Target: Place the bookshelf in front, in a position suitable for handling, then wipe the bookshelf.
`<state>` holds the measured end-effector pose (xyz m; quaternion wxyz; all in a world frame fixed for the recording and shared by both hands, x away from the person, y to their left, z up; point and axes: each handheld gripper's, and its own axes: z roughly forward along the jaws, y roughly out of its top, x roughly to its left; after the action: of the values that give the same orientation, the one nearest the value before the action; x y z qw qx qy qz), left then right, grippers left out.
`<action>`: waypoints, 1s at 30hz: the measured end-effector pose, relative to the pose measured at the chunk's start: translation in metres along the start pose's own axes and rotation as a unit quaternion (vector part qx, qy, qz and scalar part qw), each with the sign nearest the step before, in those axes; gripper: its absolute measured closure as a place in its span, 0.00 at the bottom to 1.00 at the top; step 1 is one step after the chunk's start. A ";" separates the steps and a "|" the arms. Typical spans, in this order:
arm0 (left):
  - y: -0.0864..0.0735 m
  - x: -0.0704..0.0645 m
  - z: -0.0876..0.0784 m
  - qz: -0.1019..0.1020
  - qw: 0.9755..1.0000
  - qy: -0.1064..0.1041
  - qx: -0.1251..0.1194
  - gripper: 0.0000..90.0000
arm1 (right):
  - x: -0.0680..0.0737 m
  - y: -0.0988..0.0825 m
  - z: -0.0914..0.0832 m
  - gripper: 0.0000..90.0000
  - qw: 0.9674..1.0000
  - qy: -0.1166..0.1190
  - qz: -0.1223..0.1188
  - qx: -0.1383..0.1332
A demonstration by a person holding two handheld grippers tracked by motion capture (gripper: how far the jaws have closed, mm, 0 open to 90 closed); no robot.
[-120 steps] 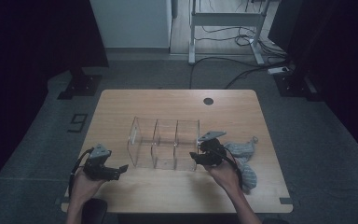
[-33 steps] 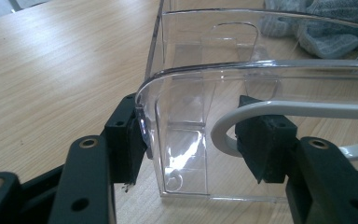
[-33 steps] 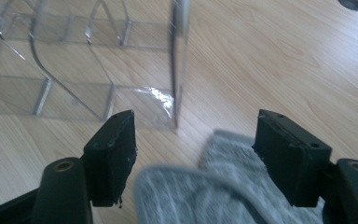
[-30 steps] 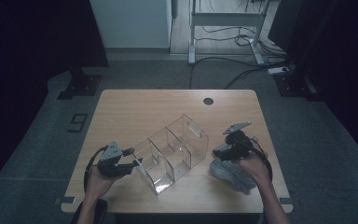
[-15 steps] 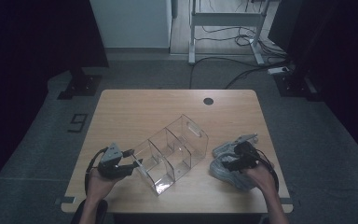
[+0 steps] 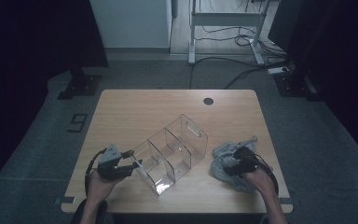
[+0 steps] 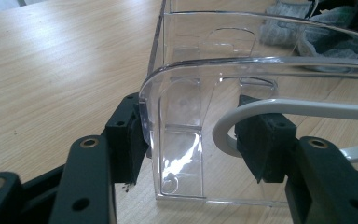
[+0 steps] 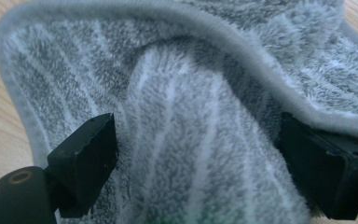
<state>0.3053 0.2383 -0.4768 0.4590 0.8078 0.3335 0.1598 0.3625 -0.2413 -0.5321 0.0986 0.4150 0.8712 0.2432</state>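
Your left claw (image 6: 135, 164) pinches the clear box (image 6: 172, 151); beside the box, your right claw (image 6: 227, 167), jaws just spreading, straddles the ungrabbed gray cloth (image 6: 235, 179).

The grey towel (image 8: 205, 154) runs off every edge of the right claw view, and under the right claw (image 6: 235, 164) (high view) its middle is hidden.

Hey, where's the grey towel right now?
In the high view the grey towel lies crumpled near the table's front right corner, just right of the clear divided organizer, under the right gripper, whose open jaws straddle a fold.
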 end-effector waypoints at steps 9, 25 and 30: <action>-0.001 -0.001 0.000 -0.007 1.000 -0.001 0.000 0.49 | 0.005 -0.001 0.001 0.12 1.000 -0.012 -0.023 0.009; 0.000 -0.004 0.002 -0.005 1.000 0.000 0.006 0.45 | 0.003 -0.001 -0.013 0.75 0.999 -0.006 0.038 0.011; -0.001 -0.004 0.003 -0.009 1.000 -0.006 0.005 0.43 | 0.002 0.001 -0.019 0.76 0.999 -0.006 0.040 0.002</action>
<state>0.3039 0.2344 -0.4785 0.4587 0.8080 0.3384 0.1490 0.3545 -0.2458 -0.5153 0.0933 0.4512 0.8537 0.2426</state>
